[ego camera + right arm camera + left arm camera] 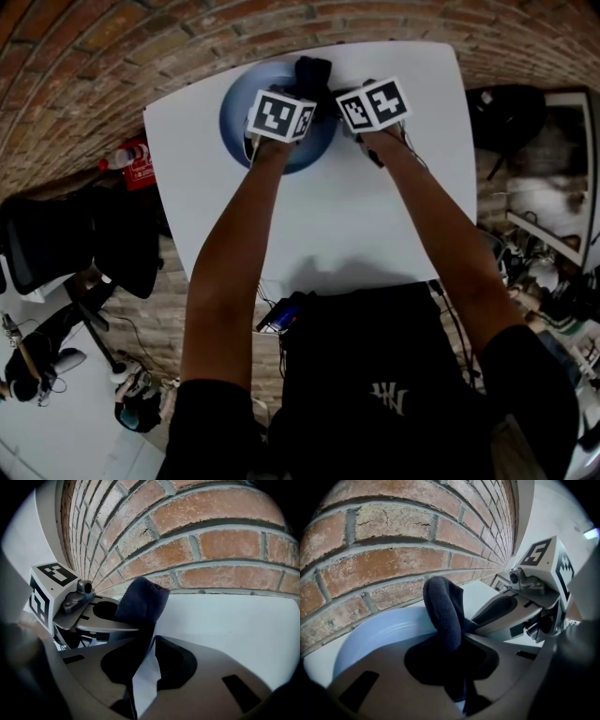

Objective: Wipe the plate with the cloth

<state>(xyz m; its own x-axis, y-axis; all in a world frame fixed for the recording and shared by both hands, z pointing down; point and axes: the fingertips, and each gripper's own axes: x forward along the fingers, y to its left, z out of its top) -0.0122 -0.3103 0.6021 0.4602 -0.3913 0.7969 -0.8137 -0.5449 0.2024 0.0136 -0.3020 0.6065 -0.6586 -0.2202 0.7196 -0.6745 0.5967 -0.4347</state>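
Note:
A dark navy cloth (312,70) stands bunched up over the far rim of a pale blue plate (237,111) on the white table. My left gripper (461,637) is shut on the cloth (443,611), which rises above its jaws with the plate (379,634) just beneath. My right gripper (151,637) comes in from the right. Its tips pinch the other side of the same cloth (140,603), and a dark strip of it hangs along the left jaw. Both marker cubes sit side by side, the left cube (279,114) over the plate and the right cube (373,103) over bare table.
The table (375,216) stands against a brick wall (141,37) just behind the plate. A black chair (56,244) and a red item (131,161) are on the floor to the left. Cluttered gear (544,206) lies to the right.

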